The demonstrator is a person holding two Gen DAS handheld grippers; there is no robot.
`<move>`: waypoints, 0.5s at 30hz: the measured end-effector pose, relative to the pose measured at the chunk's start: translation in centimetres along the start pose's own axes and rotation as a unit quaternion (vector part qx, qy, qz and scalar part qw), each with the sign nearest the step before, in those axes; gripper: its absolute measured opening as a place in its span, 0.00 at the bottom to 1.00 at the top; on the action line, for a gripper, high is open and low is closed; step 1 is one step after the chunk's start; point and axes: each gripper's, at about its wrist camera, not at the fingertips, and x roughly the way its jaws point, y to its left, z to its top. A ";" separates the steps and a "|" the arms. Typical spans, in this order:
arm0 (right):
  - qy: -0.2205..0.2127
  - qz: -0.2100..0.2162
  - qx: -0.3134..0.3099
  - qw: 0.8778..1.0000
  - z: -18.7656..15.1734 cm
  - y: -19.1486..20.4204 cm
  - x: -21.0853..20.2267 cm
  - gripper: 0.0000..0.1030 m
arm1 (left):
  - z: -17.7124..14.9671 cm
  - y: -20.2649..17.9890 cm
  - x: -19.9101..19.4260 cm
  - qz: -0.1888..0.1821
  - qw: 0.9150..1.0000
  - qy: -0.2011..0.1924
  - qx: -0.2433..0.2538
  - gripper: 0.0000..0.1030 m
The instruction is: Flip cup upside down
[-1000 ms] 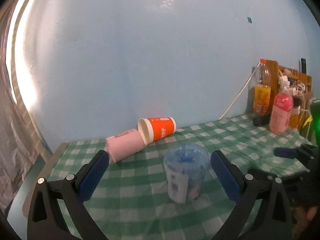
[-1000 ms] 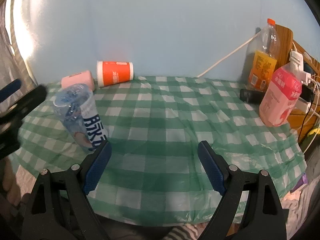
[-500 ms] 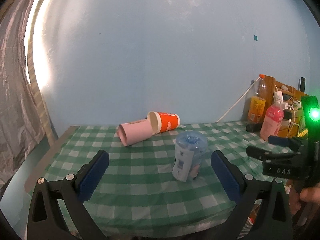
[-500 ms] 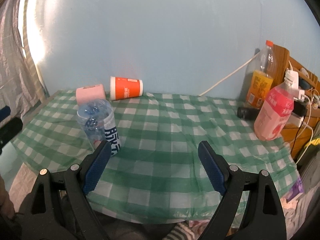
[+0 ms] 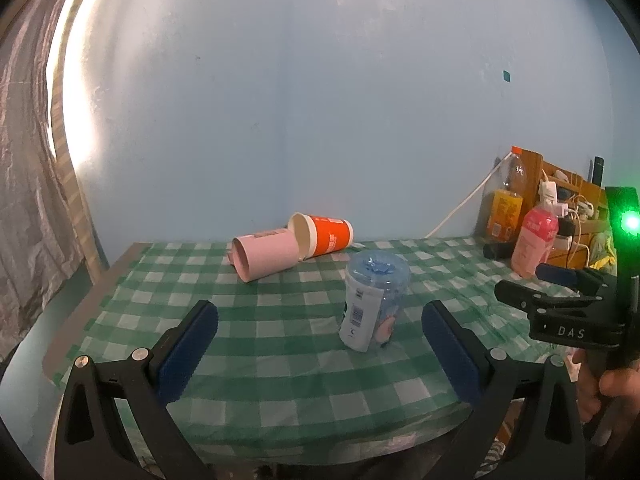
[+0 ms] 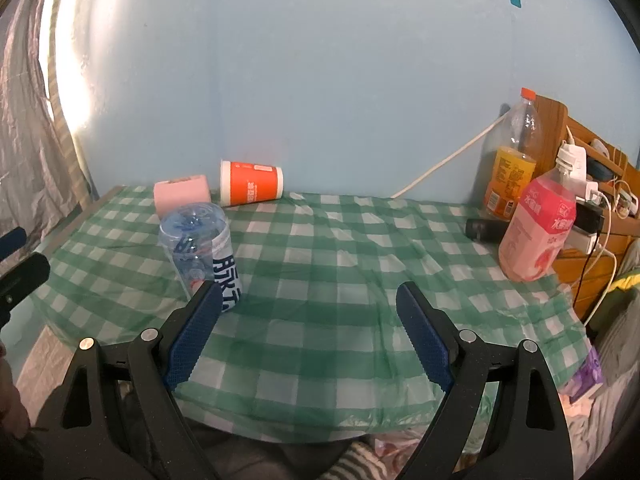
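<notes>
Both tongs, left gripper [image 5: 320,340] and right gripper [image 6: 308,332], gape empty; clear plastic cup [image 5: 374,300] stands inverted at twelve o'clock; I'd approach squarely, gripping mid-body.

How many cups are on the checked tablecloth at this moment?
3. A clear plastic cup stands bottom-up nearest the grippers. A pink cup and an orange cup lie on their sides near the wall, touching. Others could be out of frame.

Bare checked cloth [image 6: 328,280] lies open mid-table; clear cup [image 6: 200,248] left, bottles [image 6: 536,232] right (cups [image 6: 250,188] behind).
</notes>
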 end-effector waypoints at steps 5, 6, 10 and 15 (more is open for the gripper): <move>-0.001 0.004 -0.002 1.000 0.0 0.3 -0.1 0.85 | 0.1 0.5 -0.1 0.001 1.000 0.003 -0.006 1.00; -0.001 0.004 -0.002 1.000 0.0 0.4 -0.1 0.85 | 0.1 0.5 0.0 0.002 1.000 0.004 -0.005 1.00; -0.001 0.005 -0.002 1.000 0.1 0.6 -0.1 0.85 | 0.1 0.5 0.2 0.006 1.000 0.010 -0.004 1.00; -0.002 0.005 -0.002 1.000 0.1 0.6 -0.1 0.85 | 0.0 0.6 0.3 0.009 1.000 0.013 -0.004 1.00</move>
